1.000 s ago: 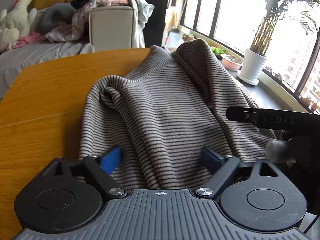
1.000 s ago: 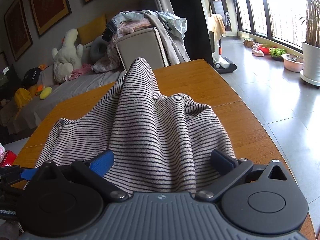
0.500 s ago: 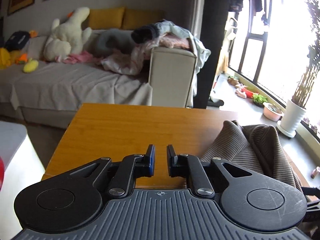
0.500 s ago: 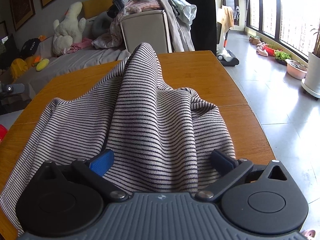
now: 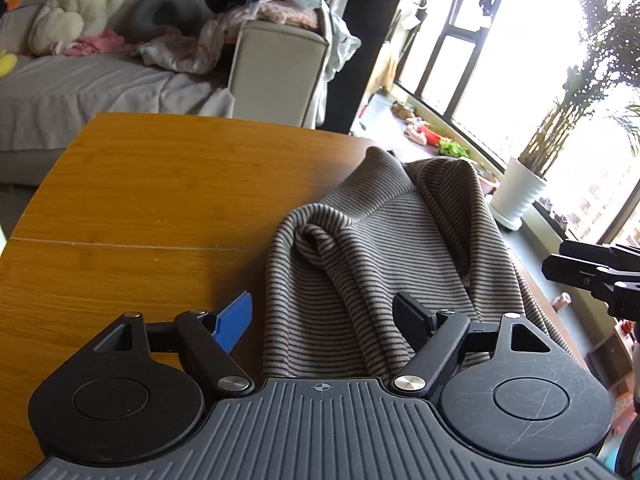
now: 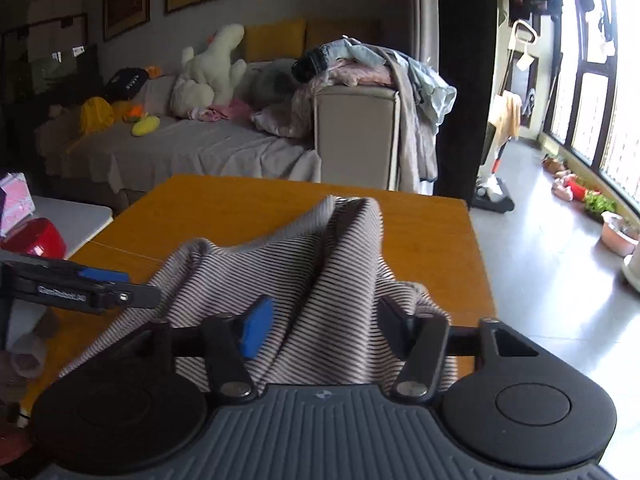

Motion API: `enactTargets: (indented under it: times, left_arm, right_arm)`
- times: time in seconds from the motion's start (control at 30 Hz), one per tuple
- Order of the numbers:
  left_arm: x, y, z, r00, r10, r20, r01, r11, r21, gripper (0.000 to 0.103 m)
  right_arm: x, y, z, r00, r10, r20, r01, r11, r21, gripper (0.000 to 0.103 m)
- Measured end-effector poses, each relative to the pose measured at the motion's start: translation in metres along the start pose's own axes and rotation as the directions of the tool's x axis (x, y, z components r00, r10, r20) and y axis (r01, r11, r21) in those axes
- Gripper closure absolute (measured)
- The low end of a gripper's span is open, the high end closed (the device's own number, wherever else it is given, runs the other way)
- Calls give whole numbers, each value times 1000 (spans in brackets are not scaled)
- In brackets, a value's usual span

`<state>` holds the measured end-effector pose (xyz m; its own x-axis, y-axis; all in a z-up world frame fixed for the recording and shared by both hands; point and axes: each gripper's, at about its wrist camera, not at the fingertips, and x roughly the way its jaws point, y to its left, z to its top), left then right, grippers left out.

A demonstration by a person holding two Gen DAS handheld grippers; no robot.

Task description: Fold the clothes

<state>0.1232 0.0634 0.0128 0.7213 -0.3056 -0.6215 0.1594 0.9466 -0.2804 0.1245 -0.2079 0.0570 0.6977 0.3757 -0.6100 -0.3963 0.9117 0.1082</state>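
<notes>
Half a second before, the left gripper (image 5: 322, 320) had its fingers pressed almost together over bare wood, with the grey-and-dark striped knit garment (image 5: 384, 264) only at the right edge of its view. At this moment the fingers were spread wide again, and the near edge of the garment lay between them, in the lower middle of the left wrist view. The right gripper (image 6: 324, 330) also had its fingers spread, somewhat less wide than before, with bunched folds of the same cloth between them; neither pair was pinching anything. This suggested that both grippers were being lined up on the near edge for a new grasp, and no fold looked finished.

The garment lay crumpled on the orange-brown wooden tabletop (image 5: 160, 200), humped toward the far edge, in the centre of the right wrist view.

Around it were a grey sofa (image 6: 192, 148) with a white plush toy (image 6: 212, 60) at upper left, a beige box-like stand piled with clothes (image 6: 356, 128), and a white potted plant (image 5: 520, 192) at the window on the right. The left part of the tabletop was bare. The thick ridge of cloth in the middle would probably hinder a flat fold.
</notes>
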Motion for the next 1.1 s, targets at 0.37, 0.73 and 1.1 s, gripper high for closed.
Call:
enactTargets:
  times: [0.37,0.73,1.1]
  left_arm:
    - [-17,21,-5,999,35,36,-36,999,14,8]
    - [-26,41,0,996,-51,75,48,998,33,5]
    - [-23,58,26,995,5,104,-9,999,34,2]
  right_arm:
    - [81,14,-11,988,80,-136,-67,993,94,28]
    - [108,65,76,972,212,-101,-217,975,-42,93]
    - [176,114,183,947,320,-31,-321,942,-102,68]
